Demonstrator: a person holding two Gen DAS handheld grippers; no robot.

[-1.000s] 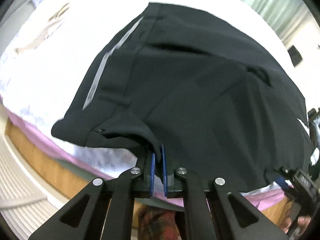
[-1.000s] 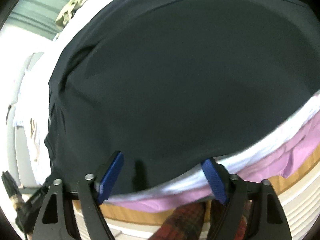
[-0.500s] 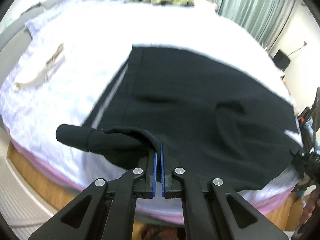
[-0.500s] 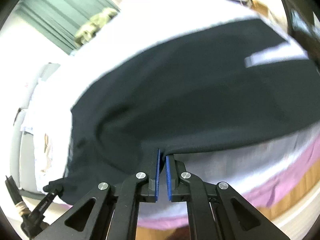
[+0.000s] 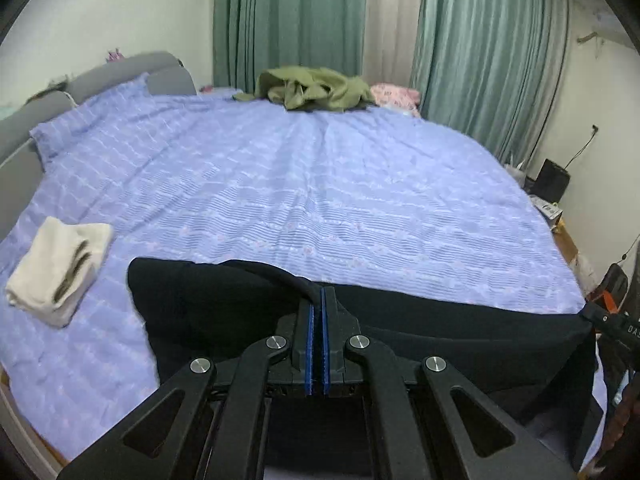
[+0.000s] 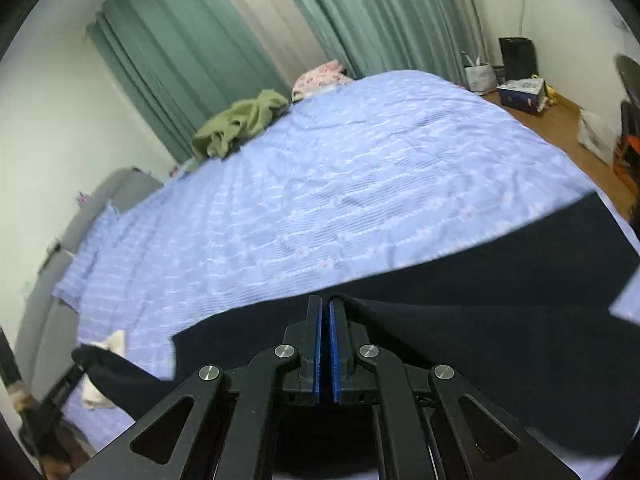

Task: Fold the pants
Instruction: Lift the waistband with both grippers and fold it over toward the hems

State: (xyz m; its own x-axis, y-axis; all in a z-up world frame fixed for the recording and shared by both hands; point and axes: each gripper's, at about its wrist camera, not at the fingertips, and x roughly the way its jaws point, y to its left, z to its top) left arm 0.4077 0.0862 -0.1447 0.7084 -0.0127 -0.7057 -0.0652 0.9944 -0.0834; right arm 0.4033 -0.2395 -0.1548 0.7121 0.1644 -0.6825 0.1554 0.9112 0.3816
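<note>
The black pants [image 5: 440, 332] hang lifted over the near edge of the blue bedspread [image 5: 320, 184]. My left gripper [image 5: 319, 300] is shut on the upper edge of the pants, with cloth bunched between its blue pads. My right gripper [image 6: 325, 308] is shut on the same pants [image 6: 480, 300] further along the edge. The cloth stretches between the two grippers and drapes below them. The right gripper's body shows at the right edge of the left wrist view [image 5: 612, 320]. The lower part of the pants is hidden behind the gripper frames.
A folded cream garment [image 5: 56, 264] lies on the bed at the left. An olive garment [image 5: 316, 88] and a pink item [image 5: 396, 92] sit at the far side by green curtains [image 5: 480, 40]. Boxes and bags [image 6: 520, 92] stand on the wooden floor at the right.
Both grippers have risen and tilted up with the pants edge in them, so the bed and the room come into view. A second ago the right gripper was open; now it is shut on the pants.
</note>
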